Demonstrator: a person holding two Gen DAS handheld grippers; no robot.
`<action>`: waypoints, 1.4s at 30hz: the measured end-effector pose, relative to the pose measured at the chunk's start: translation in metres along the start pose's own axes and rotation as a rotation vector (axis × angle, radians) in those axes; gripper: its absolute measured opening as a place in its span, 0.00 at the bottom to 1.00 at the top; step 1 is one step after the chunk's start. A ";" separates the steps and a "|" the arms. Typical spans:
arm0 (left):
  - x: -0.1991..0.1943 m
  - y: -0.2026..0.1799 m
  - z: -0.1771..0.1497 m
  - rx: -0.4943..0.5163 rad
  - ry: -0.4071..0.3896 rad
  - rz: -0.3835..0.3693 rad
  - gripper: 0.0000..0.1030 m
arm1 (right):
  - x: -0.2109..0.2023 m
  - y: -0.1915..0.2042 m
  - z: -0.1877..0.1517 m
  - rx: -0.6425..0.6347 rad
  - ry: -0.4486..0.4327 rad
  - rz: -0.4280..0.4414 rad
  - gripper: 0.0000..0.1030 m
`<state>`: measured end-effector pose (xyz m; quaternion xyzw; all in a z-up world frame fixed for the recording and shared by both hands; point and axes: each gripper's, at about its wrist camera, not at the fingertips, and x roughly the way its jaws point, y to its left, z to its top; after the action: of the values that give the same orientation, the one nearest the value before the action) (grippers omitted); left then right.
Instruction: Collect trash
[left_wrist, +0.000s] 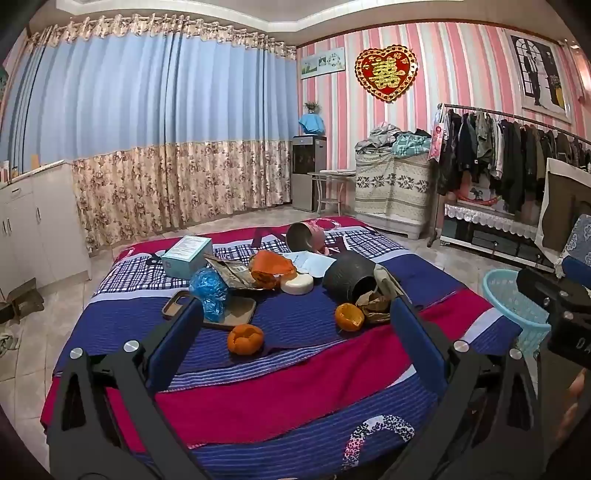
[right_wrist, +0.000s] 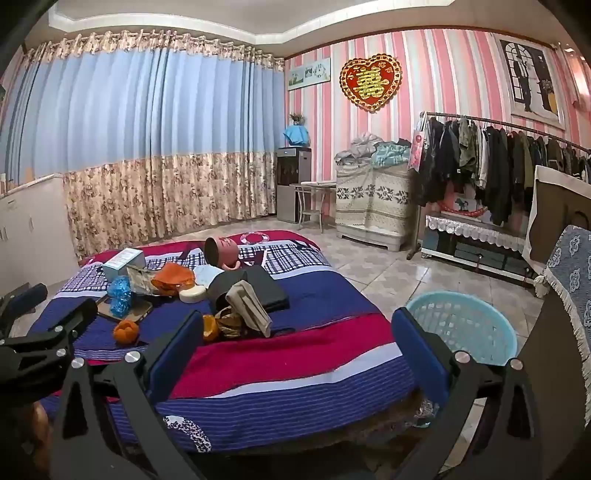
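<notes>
Trash lies on the bed (left_wrist: 295, 387): two orange peels (left_wrist: 245, 339) (left_wrist: 348, 316), a crumpled brown paper (left_wrist: 375, 303), a blue plastic bag (left_wrist: 210, 291), an orange wrapper (left_wrist: 271, 271) and torn brown packaging (left_wrist: 229, 275). The same heap shows in the right wrist view, with a peel (right_wrist: 125, 331) and the blue bag (right_wrist: 120, 291). My left gripper (left_wrist: 295, 325) is open and empty, hovering short of the peels. My right gripper (right_wrist: 295, 332) is open and empty over the bed's near edge. A light blue basket (right_wrist: 465, 325) (left_wrist: 517, 306) stands on the floor right of the bed.
On the bed also lie a phone in a brown case (left_wrist: 236, 314), a white box (left_wrist: 187, 255), a round white tin (left_wrist: 296, 284), a tipped black pot (left_wrist: 349, 280), a tipped pink mug (left_wrist: 306, 236) and a beige cloth (right_wrist: 249, 306). A clothes rack (right_wrist: 498, 177) stands right.
</notes>
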<state>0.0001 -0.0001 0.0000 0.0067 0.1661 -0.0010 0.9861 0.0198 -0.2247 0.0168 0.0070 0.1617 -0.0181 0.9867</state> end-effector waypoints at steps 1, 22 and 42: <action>0.000 0.000 0.000 -0.001 0.001 0.000 0.95 | 0.000 0.000 0.000 0.001 0.003 0.000 0.96; -0.001 0.001 0.006 0.006 -0.002 0.003 0.95 | -0.007 -0.002 0.011 0.005 -0.005 0.000 0.96; -0.002 0.000 0.006 0.006 -0.003 0.003 0.95 | -0.009 -0.007 0.010 0.006 -0.012 0.005 0.96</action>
<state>0.0002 0.0001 0.0065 0.0099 0.1646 0.0001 0.9863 0.0141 -0.2312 0.0291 0.0104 0.1557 -0.0163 0.9876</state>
